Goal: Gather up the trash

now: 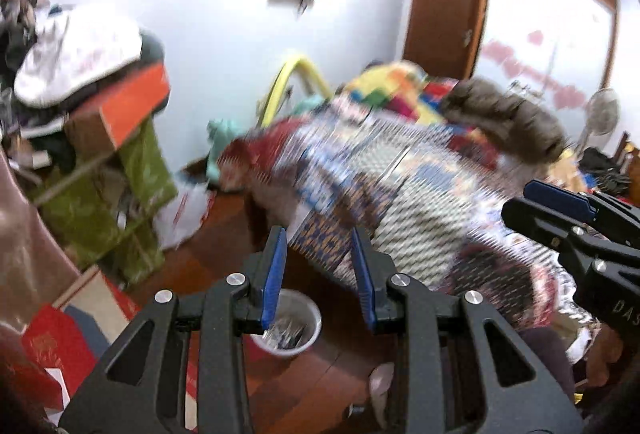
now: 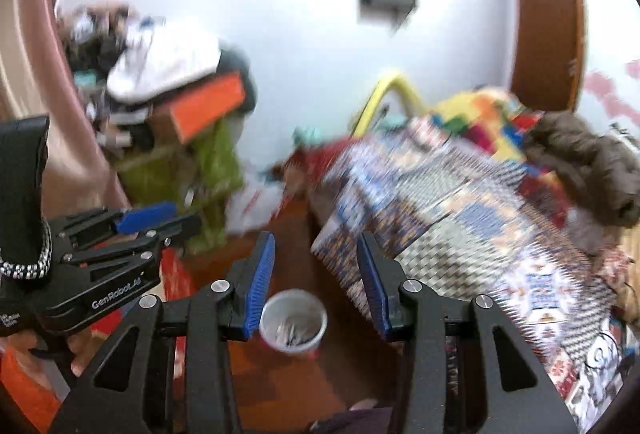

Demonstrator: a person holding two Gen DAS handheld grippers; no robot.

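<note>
We see a small white cup (image 1: pixel 289 322) of scraps on the wood floor (image 1: pixel 320 386), below and just ahead of both tongs, beside the bed (image 1: pixel 420 193). It looks light and thin-walled, easily crushed or tipped; we would pinch the rim gently. Left tongs (image 1: pixel 320 276) and right tongs (image 2: pixel 316 282) stand partly open, holding nothing.
</note>
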